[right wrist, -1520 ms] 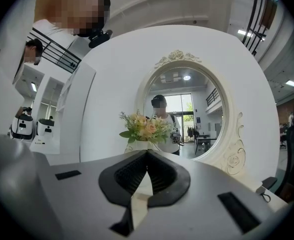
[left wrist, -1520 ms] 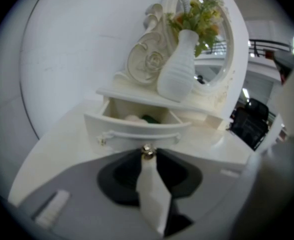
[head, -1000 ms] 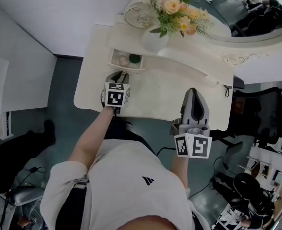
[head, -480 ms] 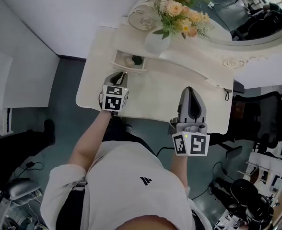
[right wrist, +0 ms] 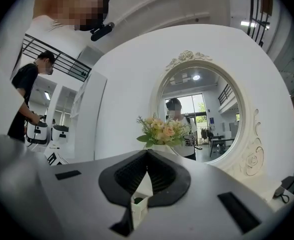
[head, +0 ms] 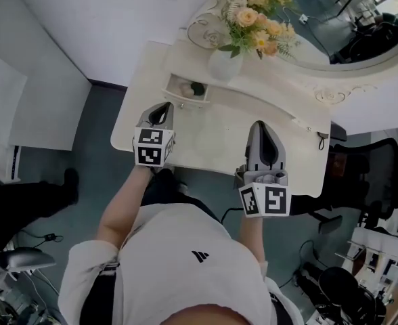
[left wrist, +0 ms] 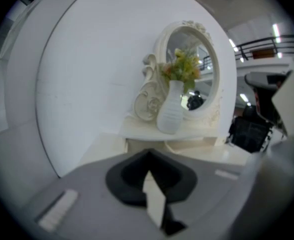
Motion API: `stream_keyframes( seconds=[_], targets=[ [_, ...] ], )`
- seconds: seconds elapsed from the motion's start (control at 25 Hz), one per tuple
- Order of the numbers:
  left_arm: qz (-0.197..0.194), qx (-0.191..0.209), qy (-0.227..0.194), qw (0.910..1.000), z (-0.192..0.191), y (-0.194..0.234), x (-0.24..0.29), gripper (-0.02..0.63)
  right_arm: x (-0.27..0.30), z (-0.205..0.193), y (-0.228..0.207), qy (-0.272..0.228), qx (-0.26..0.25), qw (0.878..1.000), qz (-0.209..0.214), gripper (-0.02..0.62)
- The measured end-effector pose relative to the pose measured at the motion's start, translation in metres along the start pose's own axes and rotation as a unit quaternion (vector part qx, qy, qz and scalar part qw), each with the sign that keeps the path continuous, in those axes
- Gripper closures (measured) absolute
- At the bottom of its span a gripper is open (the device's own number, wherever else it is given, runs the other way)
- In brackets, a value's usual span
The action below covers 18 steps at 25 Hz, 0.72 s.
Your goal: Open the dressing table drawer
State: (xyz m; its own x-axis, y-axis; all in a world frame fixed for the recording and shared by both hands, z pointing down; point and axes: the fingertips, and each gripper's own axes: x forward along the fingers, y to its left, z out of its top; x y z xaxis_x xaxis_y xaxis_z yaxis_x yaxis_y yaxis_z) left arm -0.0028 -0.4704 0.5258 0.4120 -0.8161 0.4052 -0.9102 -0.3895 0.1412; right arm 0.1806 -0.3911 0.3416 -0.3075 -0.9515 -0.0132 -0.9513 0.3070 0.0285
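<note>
The cream dressing table [head: 219, 131] has a small drawer [head: 187, 89] standing pulled out under its raised shelf; a pale thing and a dark green thing lie inside. My left gripper [head: 163, 107] hovers above the tabletop just in front of the drawer, apart from it. Its jaws have just been closing and are shut with nothing between them. In the left gripper view the left gripper [left wrist: 148, 154] points at the shelf and the white vase [left wrist: 171, 113]. My right gripper [head: 262, 131] hangs over the table's front right, shut and empty. In its own view the right gripper [right wrist: 147, 153] faces the mirror.
A white vase of flowers [head: 225, 63] stands on the shelf before the oval mirror [head: 334, 39]. A small dark cable end [head: 319, 141] lies at the table's right edge. A black chair [head: 371, 168] is right of the table, someone's dark legs [head: 23, 205] left.
My left gripper has drawn back from the open drawer and risen, and its jaws have closed. The right gripper has hardly moved. The drawer stands open throughout.
</note>
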Motion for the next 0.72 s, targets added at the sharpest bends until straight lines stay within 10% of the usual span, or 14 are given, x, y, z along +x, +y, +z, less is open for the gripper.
stream_keyframes(
  seconds=[0.72],
  targets=[
    [0.025, 0.009, -0.095, 0.9951, 0.055, -0.014, -0.079, 0.598, -0.015, 0.003, 0.013, -0.010, -0.004, 0.999, 0.042, 0.597]
  ],
)
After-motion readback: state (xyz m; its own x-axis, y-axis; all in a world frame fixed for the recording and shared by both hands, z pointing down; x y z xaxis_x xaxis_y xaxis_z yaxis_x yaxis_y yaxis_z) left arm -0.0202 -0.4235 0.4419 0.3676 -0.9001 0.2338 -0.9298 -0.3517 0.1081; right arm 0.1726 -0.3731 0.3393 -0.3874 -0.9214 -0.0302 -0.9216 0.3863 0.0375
